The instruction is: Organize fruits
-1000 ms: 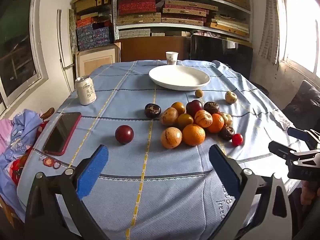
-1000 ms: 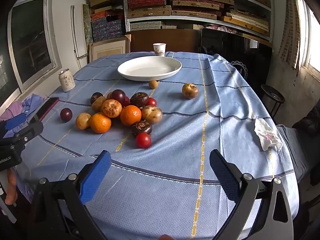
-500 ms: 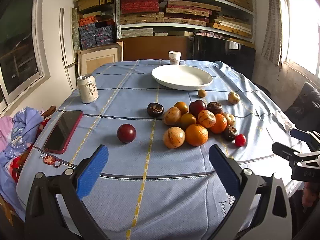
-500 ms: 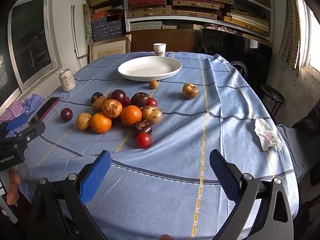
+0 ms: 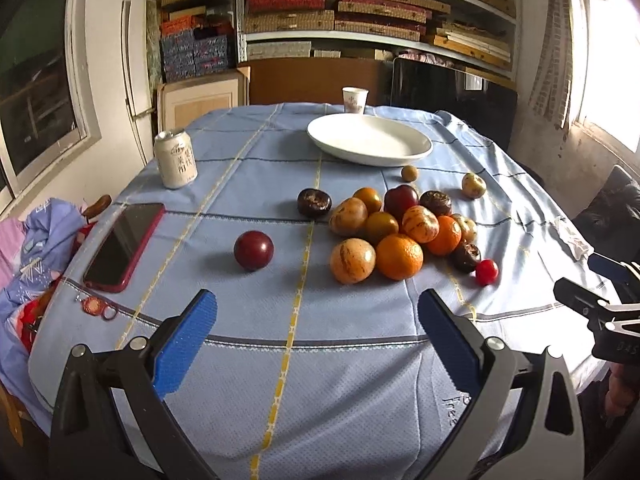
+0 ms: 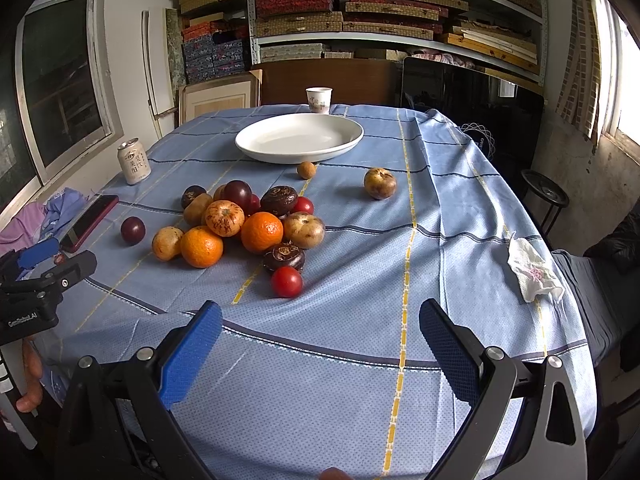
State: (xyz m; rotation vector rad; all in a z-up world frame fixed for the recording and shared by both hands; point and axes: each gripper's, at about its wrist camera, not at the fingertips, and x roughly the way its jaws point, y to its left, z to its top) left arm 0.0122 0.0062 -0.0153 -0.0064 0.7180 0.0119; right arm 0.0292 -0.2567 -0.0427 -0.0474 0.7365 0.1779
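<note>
The left hand-held gripper (image 5: 316, 308) hovers with its blue pads wide apart over the near edge of the bench (image 5: 248, 360), holding nothing. Ahead lies a pile of fruits (image 5: 400, 228), with a dark red fruit (image 5: 253, 250) apart to its left. Farther back sits a white plate (image 5: 370, 140), a paper cup (image 5: 355, 100) behind it. A can (image 5: 175, 159) and a phone (image 5: 126, 246) lie left. The right hand-held gripper (image 5: 596, 284) shows at the right edge.

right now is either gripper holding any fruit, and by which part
Nothing is held. The left gripper and right gripper both stand open over bare tablecloth, short of the fruit pile.
</note>
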